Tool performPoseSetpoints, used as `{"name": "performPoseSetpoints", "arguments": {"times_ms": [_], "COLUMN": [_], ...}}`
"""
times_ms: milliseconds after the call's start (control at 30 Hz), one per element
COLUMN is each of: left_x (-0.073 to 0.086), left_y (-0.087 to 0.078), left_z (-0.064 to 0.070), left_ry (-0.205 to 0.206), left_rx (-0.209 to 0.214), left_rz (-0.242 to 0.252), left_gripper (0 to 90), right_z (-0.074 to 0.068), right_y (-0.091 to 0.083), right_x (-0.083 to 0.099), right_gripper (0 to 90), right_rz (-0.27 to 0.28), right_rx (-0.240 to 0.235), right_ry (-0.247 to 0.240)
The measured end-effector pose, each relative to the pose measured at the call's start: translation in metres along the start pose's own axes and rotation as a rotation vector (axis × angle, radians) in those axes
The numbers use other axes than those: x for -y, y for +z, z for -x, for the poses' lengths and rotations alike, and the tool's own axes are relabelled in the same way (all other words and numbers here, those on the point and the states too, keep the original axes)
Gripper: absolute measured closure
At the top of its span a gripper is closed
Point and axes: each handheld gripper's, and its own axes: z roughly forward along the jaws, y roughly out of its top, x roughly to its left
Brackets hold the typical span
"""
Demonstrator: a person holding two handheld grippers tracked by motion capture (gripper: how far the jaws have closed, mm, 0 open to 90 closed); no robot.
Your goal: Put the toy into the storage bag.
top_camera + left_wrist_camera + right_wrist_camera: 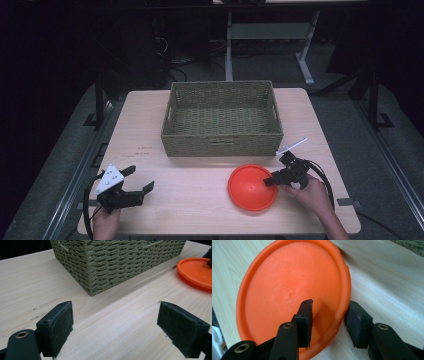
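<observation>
Desk of pale wood grain carries everything — smooth, light, with faint scuffs near its left side. At the near left corner the left tool rests in a hand, a grey three-cornered plate on top; its jaws stand wide apart with nothing between them, and in the left gripper view the dark pads look felt-like and squared, with bare wood between.

Toward the middle and back sits the basket, rectangular, woven of olive-green cord in tight rows, a small handle slot in the near wall. In the left gripper view its corner rises just beyond the open jaws.

Right of centre, near the front edge, lies the orange disc — round, smooth plastic with a raised rim, flat on the desk just in front of the basket's right end. The right tool, held in the right hand, meets the disc's right edge. In the right gripper view the disc has one jaw over its face and the other outside the rim, so the jaws straddle the edge with a gap left, not clamped. No writing is legible anywhere.
</observation>
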Motion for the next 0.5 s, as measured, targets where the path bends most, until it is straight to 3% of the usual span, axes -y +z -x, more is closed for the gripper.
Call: {"name": "performPoseSetpoints", "arguments": {"times_ms": [167, 300, 433, 500], "left_x": [0.0, 0.001, 0.001, 0.001], "left_y": [0.0, 0.0, -0.001, -0.001], "left_z": [0.0, 0.0, -0.001, -0.001], "left_ry": [-0.002, -0.003, -0.004, -0.001], "left_rx": [-0.002, -0.003, -0.005, -0.008], "left_rz": [0.0, 0.001, -0.001, -0.001], "left_gripper": [12.8, 12.8, 12.9, 12.9], "right_z": [0.002, 0.0, -0.002, -0.007], "right_y": [-0.002, -0.013, -0.02, -0.022], "right_x": [-0.001, -0.002, -0.004, -0.007], "right_gripper": [68.5, 78.9, 82.0, 82.1], "right_rz": [0.011, 0.064, 0.089, 0.078], "right_rx": [-0.007, -0.063, -0.11, -0.105], "right_ry": [0.037, 0.075, 0.079, 0.064]}}
